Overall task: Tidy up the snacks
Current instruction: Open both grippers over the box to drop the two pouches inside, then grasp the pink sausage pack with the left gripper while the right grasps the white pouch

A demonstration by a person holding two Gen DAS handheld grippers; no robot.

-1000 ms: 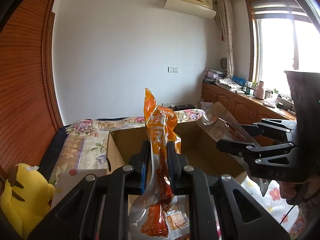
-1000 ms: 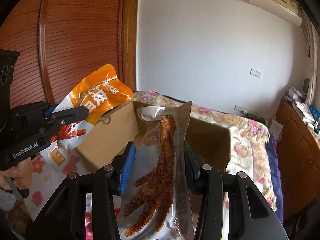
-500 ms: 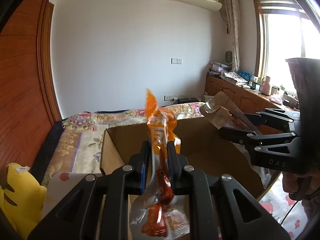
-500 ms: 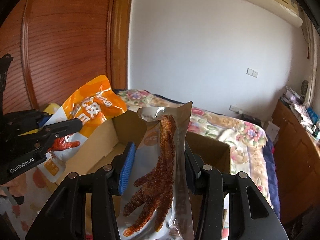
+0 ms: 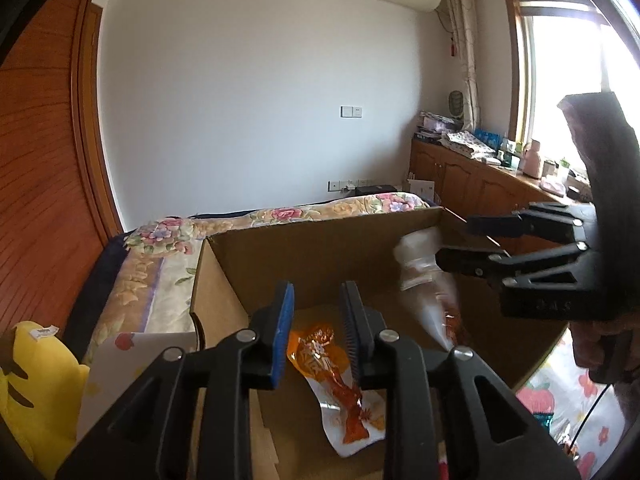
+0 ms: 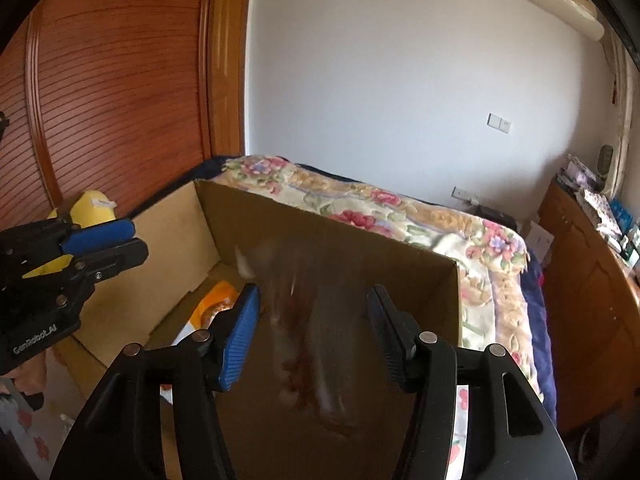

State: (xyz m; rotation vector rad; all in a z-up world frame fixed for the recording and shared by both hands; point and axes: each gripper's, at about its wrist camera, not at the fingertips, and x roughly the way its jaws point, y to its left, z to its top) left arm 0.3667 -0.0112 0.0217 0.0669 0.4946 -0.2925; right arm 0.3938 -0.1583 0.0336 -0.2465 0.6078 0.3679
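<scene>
Both grippers released: left gripper (image 5: pixel 316 320) gapes above the orange packet (image 5: pixel 334 376) on the cardboard box (image 5: pixel 320 256) floor; right gripper (image 6: pixel 312 334), at three o'clock, frames a blurred clear packet (image 6: pixel 308 332).

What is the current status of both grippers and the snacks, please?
Left gripper, right gripper: jaws open. Orange packet on cardboard box floor; clear packet blurred, apparently falling in. Nothing obstructing.

the orange snack packet (image 5: pixel 334 376) lies flat on the floor of the open cardboard box (image 5: pixel 320 252); the clear chicken-foot packet (image 5: pixel 428 284), motion-blurred, is in mid-air inside the box.
</scene>
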